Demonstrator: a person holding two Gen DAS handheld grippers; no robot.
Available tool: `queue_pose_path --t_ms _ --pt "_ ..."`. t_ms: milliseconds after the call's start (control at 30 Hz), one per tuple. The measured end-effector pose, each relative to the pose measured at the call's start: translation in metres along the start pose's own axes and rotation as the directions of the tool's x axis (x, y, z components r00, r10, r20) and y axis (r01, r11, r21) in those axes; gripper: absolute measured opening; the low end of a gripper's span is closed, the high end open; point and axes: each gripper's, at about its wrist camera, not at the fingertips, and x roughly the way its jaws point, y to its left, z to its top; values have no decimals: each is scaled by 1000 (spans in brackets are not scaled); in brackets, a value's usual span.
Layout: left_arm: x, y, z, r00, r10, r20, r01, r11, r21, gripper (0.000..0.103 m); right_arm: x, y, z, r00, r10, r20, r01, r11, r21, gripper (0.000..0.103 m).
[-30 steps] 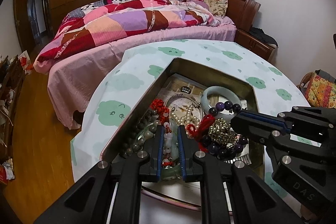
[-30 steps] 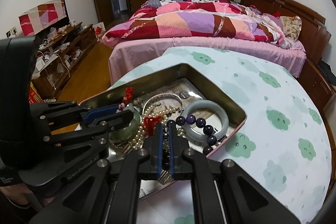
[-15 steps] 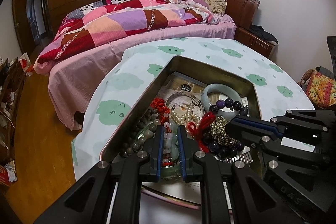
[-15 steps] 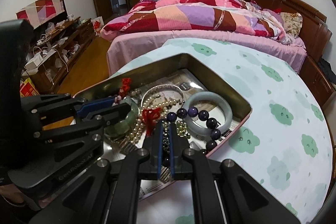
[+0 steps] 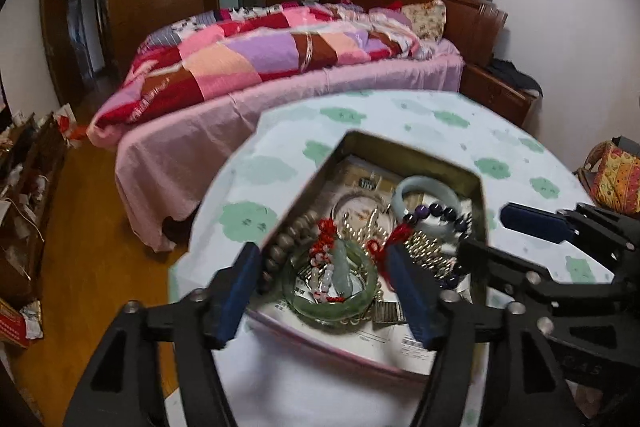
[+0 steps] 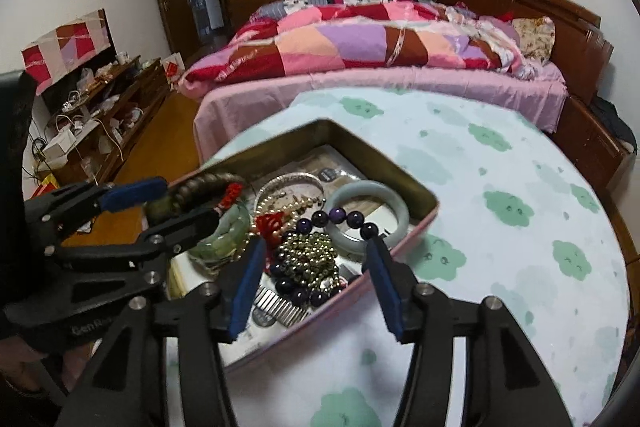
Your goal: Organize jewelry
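A metal tin on the round table holds tangled jewelry. In it lie a dark green jade bangle, a pale jade bangle, a purple bead bracelet, pearls, a brown bead string and a gold bead cluster. My left gripper is open, its fingers either side of the green bangle. My right gripper is open over the gold beads and purple bracelet. Both are empty.
The table has a white cloth with green clouds. A bed with a patchwork quilt stands behind it. A low cluttered shelf lines the left wall. A patterned bag sits at the right.
Both grippers have opened wide; they were shut on jewelry in the tin. Both have pulled back and up a little from the tin.
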Motion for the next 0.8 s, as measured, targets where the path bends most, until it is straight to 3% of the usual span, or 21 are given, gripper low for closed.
queue_pose_path --t_ms 67,400,800 --pt "-14 -2 5 999 -1 32 1 1000 -1 68 -19 0 -2 999 -16 35 16 1000 -2 67" --pt "-67 -4 22 987 25 161 -26 1000 3 74 -66 -3 -2 986 -49 160 47 999 17 72" --pt "-72 0 26 985 30 172 -29 1000 -13 74 -72 -6 -3 980 -63 187 58 998 36 72"
